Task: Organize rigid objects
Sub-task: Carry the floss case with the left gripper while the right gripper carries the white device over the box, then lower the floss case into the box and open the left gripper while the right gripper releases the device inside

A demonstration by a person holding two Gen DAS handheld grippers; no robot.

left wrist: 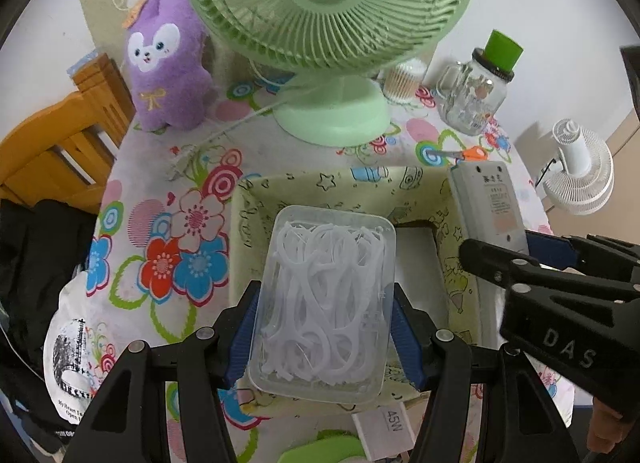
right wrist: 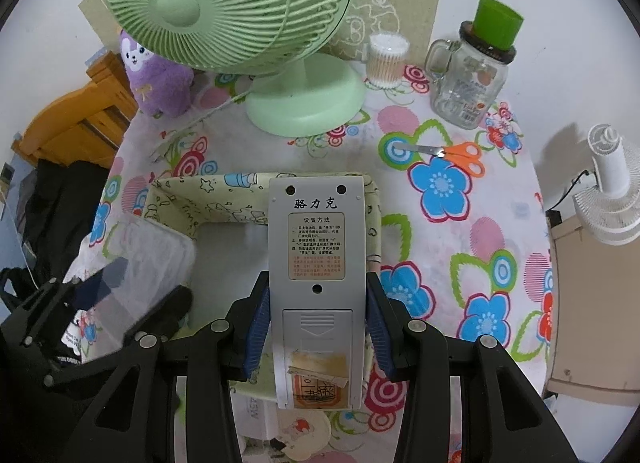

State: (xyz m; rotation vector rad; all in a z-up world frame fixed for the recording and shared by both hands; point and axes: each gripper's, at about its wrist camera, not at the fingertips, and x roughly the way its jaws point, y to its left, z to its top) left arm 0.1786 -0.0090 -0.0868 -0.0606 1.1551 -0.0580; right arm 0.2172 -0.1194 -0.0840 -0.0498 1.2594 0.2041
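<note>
Left tool (left wrist: 324,327): blue pads clamped on both long sides of a clear rectangular plastic box of white floss picks (left wrist: 326,295), held above the open pale-green fabric storage bin printed with cartoon line drawings (left wrist: 256,199). The bin lies directly below and ahead of this tool; its visible floor is bare.

Right tool (right wrist: 318,323): pads closed on the sides of a grey rectangular remote control (right wrist: 316,247), held back-side up, with a printed label and battery cover showing. The remote's far end overlaps the bin's far-right wall; contact cannot be confirmed.

Beyond both tools, on the floral-patterned desk (right wrist: 460,239): a mint-green plastic fan (left wrist: 332,23), a purple plush toy (left wrist: 168,63) to its left, a clear tub of cotton swabs (right wrist: 387,61), a glass handled jar with a green cap (right wrist: 472,79), and orange-handled scissors (right wrist: 452,153). Right of the desk stands a white fan (right wrist: 612,191); left, a wooden chair (left wrist: 60,143).
</note>
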